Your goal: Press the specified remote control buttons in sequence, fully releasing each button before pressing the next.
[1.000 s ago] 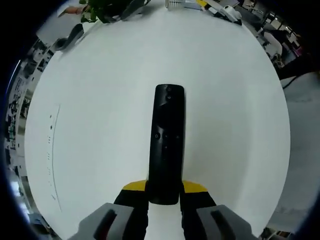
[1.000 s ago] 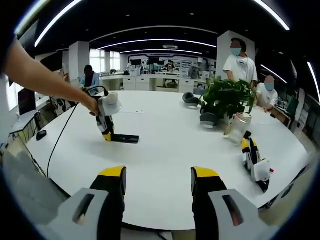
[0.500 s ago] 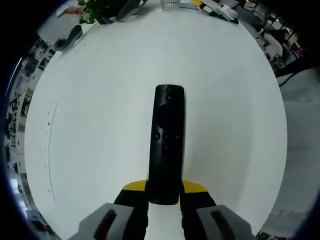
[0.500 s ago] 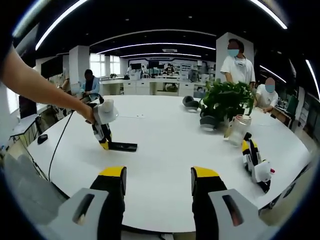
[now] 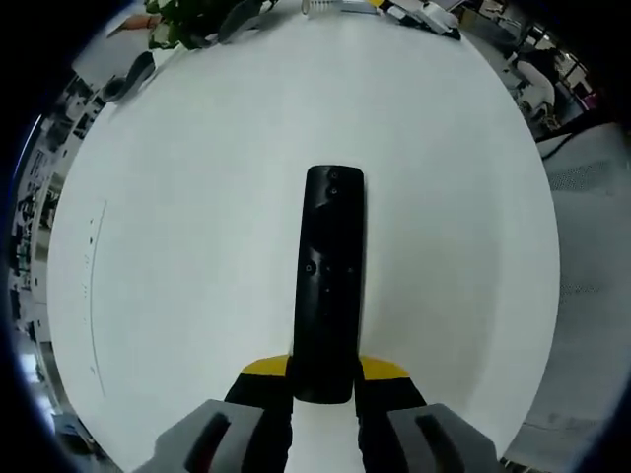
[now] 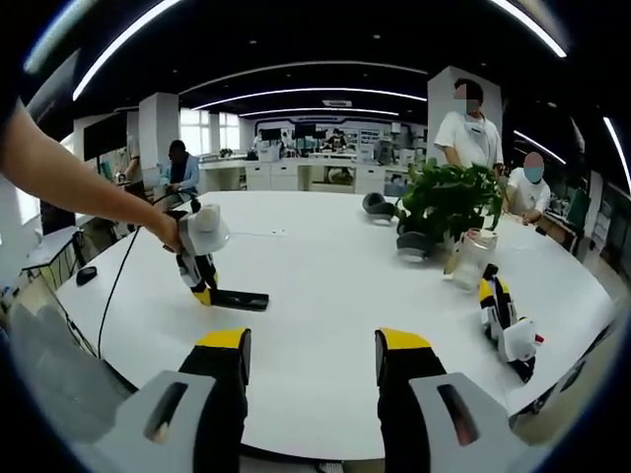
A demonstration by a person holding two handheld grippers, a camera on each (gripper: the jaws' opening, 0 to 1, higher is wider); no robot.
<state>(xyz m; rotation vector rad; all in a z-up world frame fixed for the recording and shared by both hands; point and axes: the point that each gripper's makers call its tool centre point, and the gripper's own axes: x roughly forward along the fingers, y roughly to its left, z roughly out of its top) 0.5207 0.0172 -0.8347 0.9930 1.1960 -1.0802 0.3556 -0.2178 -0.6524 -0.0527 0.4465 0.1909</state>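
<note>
A long black remote control [image 5: 330, 276] points away from me over the white table [image 5: 197, 197], its near end clamped between the yellow-tipped jaws of my left gripper [image 5: 323, 379]. Small buttons show near its middle and a round one at its far end. In the right gripper view the left gripper [image 6: 205, 294] stands tilted at the table's left side, held by a person's arm [image 6: 69, 177], with the remote [image 6: 240, 299] lying flat just above or on the surface. My right gripper [image 6: 311, 345] hangs open near the table's front edge, well short of the remote.
A potted plant [image 6: 449, 197], a dark round object [image 6: 412, 241] and a clear jar [image 6: 468, 258] stand at the right back. Another yellow-and-black gripper [image 6: 505, 320] lies near the right edge. Two people [image 6: 473, 128] stand behind the plant. A cable [image 6: 118, 276] trails off the left edge.
In the right gripper view the left gripper and the remote have sunk a little lower and nearer. The remote stays clamped; the table behind it has shifted slightly. The right gripper stays open.
</note>
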